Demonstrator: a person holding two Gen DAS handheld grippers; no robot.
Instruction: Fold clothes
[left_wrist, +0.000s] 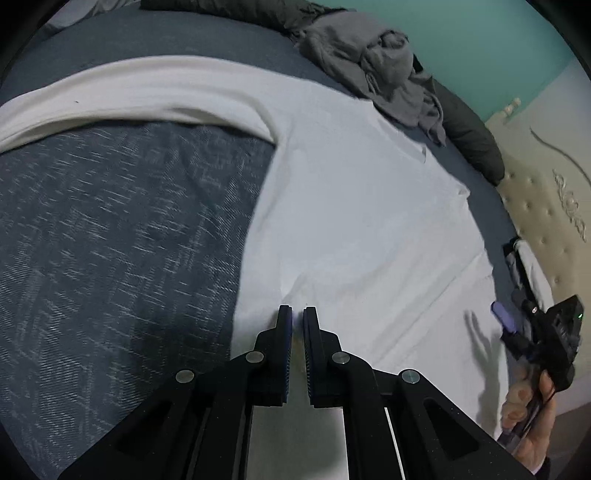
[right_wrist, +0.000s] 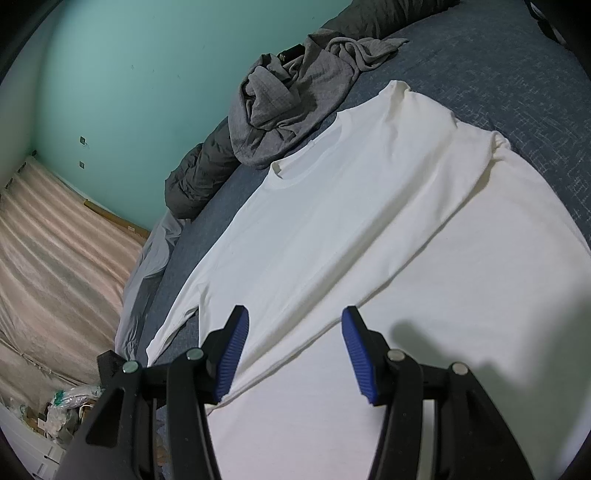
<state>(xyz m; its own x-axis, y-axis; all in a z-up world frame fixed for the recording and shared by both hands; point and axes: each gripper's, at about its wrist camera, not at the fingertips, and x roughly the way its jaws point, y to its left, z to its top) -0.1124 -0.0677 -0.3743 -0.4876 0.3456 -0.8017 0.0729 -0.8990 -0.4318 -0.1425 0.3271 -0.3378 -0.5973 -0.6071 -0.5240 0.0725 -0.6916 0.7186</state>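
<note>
White shirt (right_wrist: 369, 221) lies flat on the bed (left_wrist: 110, 240), left gripper (left_wrist: 297, 314) nearly closed on nothing, right gripper (right_wrist: 291, 332) wide open and empty, so pinching the hem evenly probably gives the cleanest fold.

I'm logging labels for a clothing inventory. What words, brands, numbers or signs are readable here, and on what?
None can be read.
White long-sleeved cotton shirt: plain, no print or tag showing.
Crumpled grey knit garment: no lettering visible.
Clutter of packaging on the floor: too small and blurred to read.
</note>
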